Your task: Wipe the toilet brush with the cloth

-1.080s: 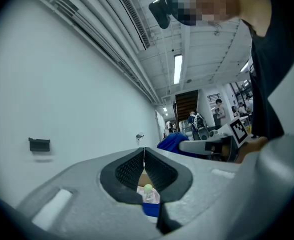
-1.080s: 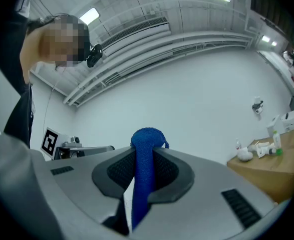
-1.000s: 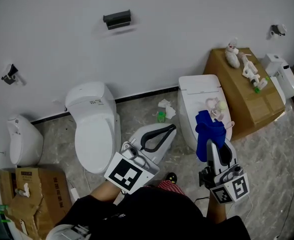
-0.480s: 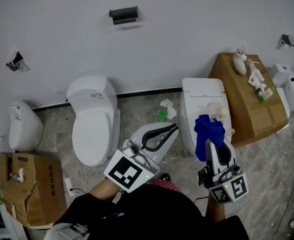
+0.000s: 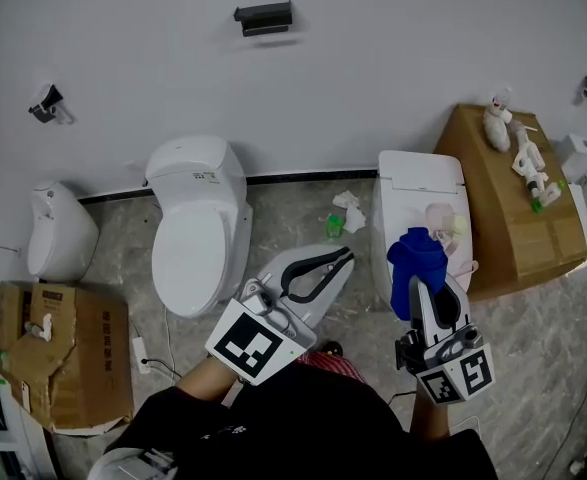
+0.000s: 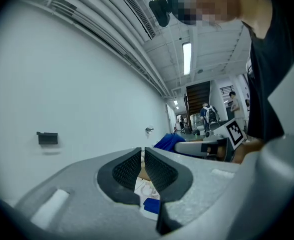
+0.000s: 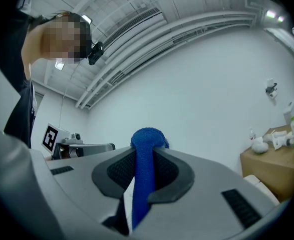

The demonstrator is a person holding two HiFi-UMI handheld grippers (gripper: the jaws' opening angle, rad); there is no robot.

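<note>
Right tool (image 5: 420, 290), lower right of the head view, is clamped on the blue cloth (image 5: 416, 256). The cloth bunches above its jaws, overlapping the right-hand toilet (image 5: 413, 183). Left tool (image 5: 345, 258), lower centre, is closed with nothing between its jaws.

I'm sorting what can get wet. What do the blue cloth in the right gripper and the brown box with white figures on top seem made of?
Blue cloth, clamped in the right gripper: probably woven or knitted fabric, matte; a fine nubbly texture shows and it hangs limp. Brown box: apparently cardboard, matte; flat tan faces with creased edges.
</note>
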